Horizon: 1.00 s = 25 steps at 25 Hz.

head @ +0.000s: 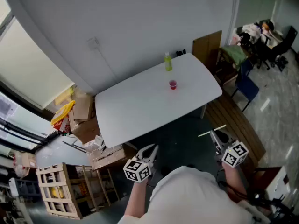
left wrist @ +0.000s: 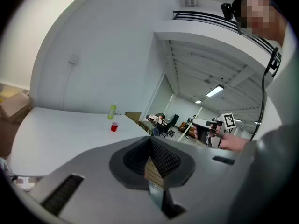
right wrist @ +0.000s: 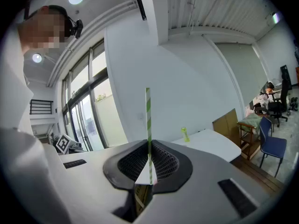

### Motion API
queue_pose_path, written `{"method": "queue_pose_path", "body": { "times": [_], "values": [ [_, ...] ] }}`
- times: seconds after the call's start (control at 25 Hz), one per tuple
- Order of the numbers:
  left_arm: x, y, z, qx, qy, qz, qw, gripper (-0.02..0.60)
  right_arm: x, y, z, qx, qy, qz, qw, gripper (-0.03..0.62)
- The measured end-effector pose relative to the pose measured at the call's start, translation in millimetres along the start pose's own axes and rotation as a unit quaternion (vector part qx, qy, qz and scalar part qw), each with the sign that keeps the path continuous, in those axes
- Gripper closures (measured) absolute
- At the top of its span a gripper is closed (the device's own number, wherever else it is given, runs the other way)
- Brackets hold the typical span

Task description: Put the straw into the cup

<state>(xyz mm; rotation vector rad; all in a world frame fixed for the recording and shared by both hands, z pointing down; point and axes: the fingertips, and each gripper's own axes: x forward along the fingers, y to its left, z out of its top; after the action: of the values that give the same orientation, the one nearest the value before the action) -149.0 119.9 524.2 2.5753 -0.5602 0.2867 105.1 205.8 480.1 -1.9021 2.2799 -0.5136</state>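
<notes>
– On the white table [head: 140,106], head view?
– Red cup [head: 173,84], empty, near a green bottle [head: 168,62]; left gripper [head: 150,149] and right gripper [head: 216,138] hang well short of the table.
– Left gripper view?
– Jaws together, nothing between.
– Right gripper view?
– Jaws clamped on the green-striped straw [right wrist: 148,125], which stands upright.

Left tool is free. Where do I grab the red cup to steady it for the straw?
Clamp the red cup by its side wall below the rim, coming in level from the near table edge. It stands upright, mouth up, so a side hold keeps the opening free; the green bottle stands beyond it.
</notes>
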Motion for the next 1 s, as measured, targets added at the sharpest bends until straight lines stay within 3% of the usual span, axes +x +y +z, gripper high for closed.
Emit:
{"method": "queue_pose_path", "body": {
  "times": [1.0],
  "values": [
    [-11, 17, -2, -0.008, 0.002, -0.015, 0.9998, 0.580, 6, 15, -6, 0.016, -0.006, -0.014, 1.000, 0.546]
  ]
}}
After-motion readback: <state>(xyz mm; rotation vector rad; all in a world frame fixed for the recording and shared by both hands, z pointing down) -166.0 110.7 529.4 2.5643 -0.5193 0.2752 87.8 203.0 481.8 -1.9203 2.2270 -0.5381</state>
